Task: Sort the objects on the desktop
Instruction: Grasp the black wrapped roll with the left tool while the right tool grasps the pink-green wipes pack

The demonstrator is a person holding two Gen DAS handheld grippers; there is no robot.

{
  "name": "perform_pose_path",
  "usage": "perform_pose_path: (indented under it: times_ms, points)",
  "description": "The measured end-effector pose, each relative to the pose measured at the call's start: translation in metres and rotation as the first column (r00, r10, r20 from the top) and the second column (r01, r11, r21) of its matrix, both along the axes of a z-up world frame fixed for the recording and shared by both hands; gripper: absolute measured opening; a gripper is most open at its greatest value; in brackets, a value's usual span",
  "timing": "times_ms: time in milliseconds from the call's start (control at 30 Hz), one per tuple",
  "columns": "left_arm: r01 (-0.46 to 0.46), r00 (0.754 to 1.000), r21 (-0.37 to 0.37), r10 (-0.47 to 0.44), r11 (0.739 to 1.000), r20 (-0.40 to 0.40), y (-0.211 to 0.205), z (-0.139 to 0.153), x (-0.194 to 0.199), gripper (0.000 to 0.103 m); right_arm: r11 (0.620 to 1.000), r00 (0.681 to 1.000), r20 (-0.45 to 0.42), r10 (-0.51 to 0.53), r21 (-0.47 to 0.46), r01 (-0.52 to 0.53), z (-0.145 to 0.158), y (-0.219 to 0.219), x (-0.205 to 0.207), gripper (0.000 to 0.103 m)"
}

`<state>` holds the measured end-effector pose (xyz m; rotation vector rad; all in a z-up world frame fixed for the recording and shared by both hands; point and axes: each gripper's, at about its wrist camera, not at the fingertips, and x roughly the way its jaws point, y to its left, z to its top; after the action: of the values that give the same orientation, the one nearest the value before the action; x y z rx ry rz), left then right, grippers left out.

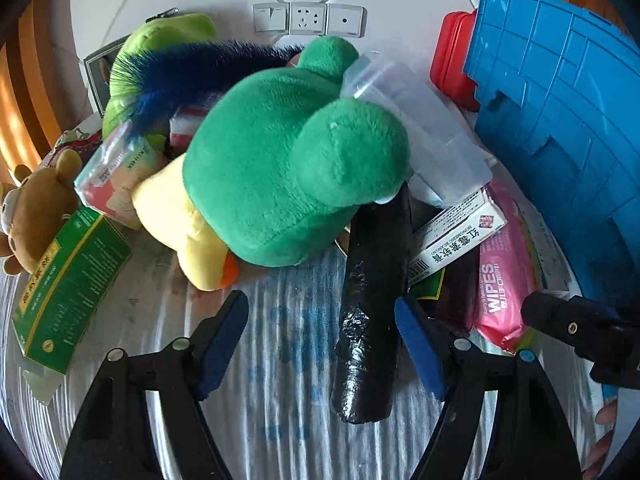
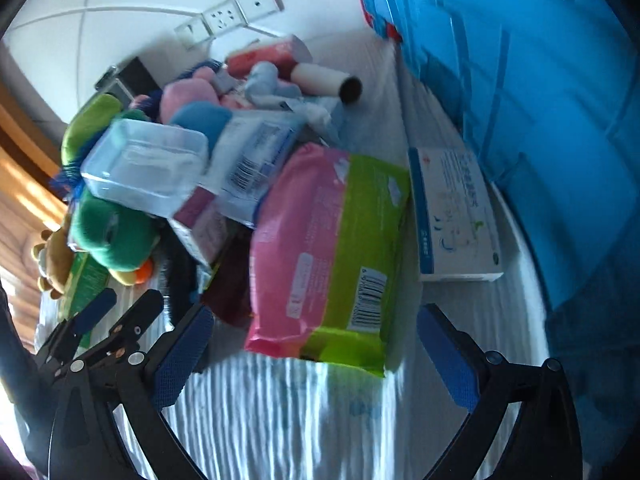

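Hovering over a heaped pile on the striped bench (image 1: 288, 360), both grippers stand with jaws apart and empty, so the sorting looks to be at the picking stage. The left gripper (image 1: 320, 344) faces a green plush (image 1: 280, 168) and a black roll (image 1: 372, 304) just beyond its tips. The right gripper (image 2: 316, 352) frames a pink wipes pack (image 2: 320, 252), with a blue bin (image 2: 540, 100) to the right. Next, probably, closing on the pack squarely, as it lies tilted against its neighbours.

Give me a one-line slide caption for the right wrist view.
Open right gripper facing a pink-and-green wipes pack amid piled toys and boxes, beside a blue bin.
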<state>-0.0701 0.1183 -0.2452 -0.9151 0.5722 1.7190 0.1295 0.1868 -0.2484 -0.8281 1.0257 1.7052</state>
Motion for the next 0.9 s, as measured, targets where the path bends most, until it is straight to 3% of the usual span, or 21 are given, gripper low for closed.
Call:
perform_pose_path:
  times_ms: [100,200,267,367,467,567,900]
  points:
    - [0.020,1.000,0.005,-0.020,1.000,0.002,0.012,-0.007,0.006,0.075,0.999,1.000,-0.010,0.004,-0.048,-0.004,-0.018,0.010,-0.002,0.103]
    - [0.040,0.999,-0.023,-0.040,0.999,0.005,0.026,-0.016,0.009,0.065,0.998,1.000,-0.010,0.000,-0.066,-0.001,-0.028,0.019,-0.004,0.103]
    - [0.075,0.993,-0.022,-0.073,0.997,0.089,0.031,-0.021,0.007,0.035,0.997,1.000,-0.016,-0.008,-0.077,0.007,-0.032,0.026,-0.003,0.103]
    - [0.089,0.994,-0.032,-0.086,0.996,0.068,0.029,-0.019,0.011,0.035,0.995,1.000,-0.031,-0.007,-0.102,0.004,-0.039,0.034,-0.002,0.101]
    - [0.103,0.993,-0.056,-0.100,0.993,0.060,0.015,-0.020,0.013,0.035,0.996,1.000,-0.007,0.022,-0.090,-0.023,-0.033,0.032,-0.004,0.083]
    - [0.103,0.993,-0.080,-0.097,0.991,0.074,-0.008,-0.023,0.012,0.035,0.996,0.997,0.055,0.056,-0.073,-0.052,-0.027,0.020,-0.008,0.075]
    - [0.081,0.993,-0.145,-0.068,0.986,0.093,-0.069,-0.029,-0.002,0.035,0.971,0.965,0.137,0.222,-0.125,-0.206,-0.024,-0.063,-0.010,0.075]
